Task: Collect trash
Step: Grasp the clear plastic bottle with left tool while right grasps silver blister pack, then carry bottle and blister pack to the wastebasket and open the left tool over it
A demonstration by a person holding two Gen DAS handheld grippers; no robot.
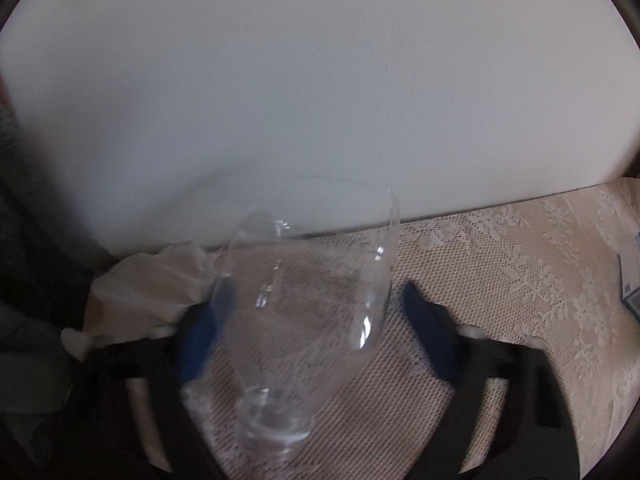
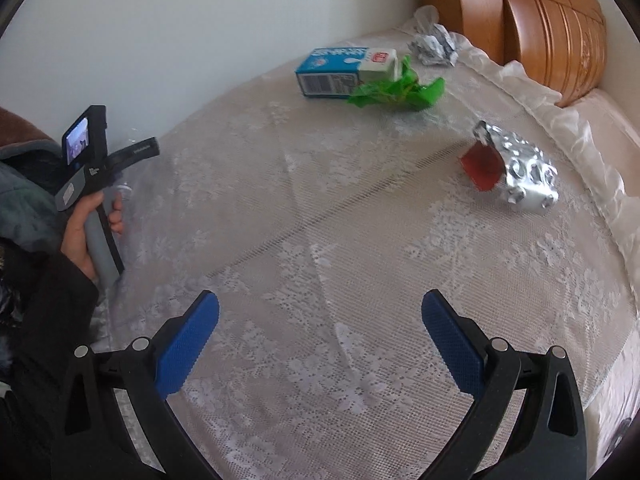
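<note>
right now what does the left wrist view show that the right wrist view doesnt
Only the left wrist: a clear plastic bottle between the left gripper fingers, and crumpled white paper. Only the right wrist: the open right gripper, a milk carton, a green wrapper, foil wrappers and a wooden headboard. Both: the lace bedspread and white wall.

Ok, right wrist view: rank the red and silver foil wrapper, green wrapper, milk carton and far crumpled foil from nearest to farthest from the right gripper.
From the right gripper:
1. Red and silver foil wrapper, ahead to the right.
2. Green wrapper, farther up the bed, centre.
3. Milk carton, touching the green wrapper, just behind it to the left.
4. Crumpled foil, farthest, by the wooden headboard.
</note>
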